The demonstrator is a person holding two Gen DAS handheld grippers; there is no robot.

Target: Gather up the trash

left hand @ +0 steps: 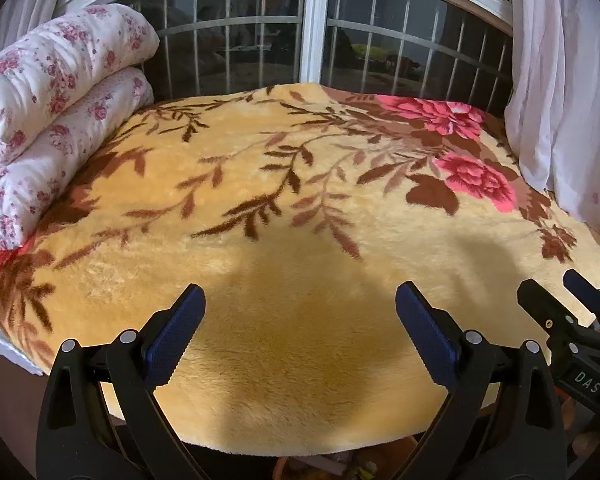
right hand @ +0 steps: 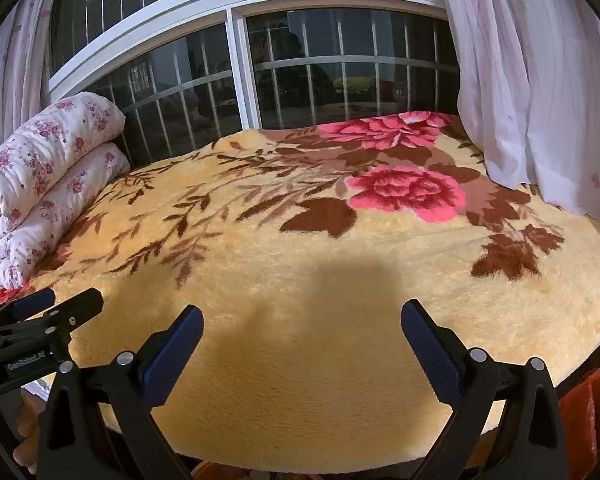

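No piece of trash shows on the bed in either view. My left gripper [left hand: 300,300] hangs open over the near edge of a yellow blanket [left hand: 300,208] with brown leaves and pink flowers, nothing between its blue pads. My right gripper [right hand: 302,320] is likewise open and empty over the same blanket [right hand: 300,248]. The right gripper [left hand: 552,292] also appears at the right edge of the left wrist view, and the left gripper [right hand: 60,302] at the left edge of the right wrist view. Both hover side by side above the blanket's front edge.
A folded white quilt with pink flowers [left hand: 56,112] lies at the bed's left end. A barred window [left hand: 316,32] runs behind the bed, and white curtains [left hand: 560,80] hang at the right. Something red [right hand: 584,412] sits low beside the bed at right.
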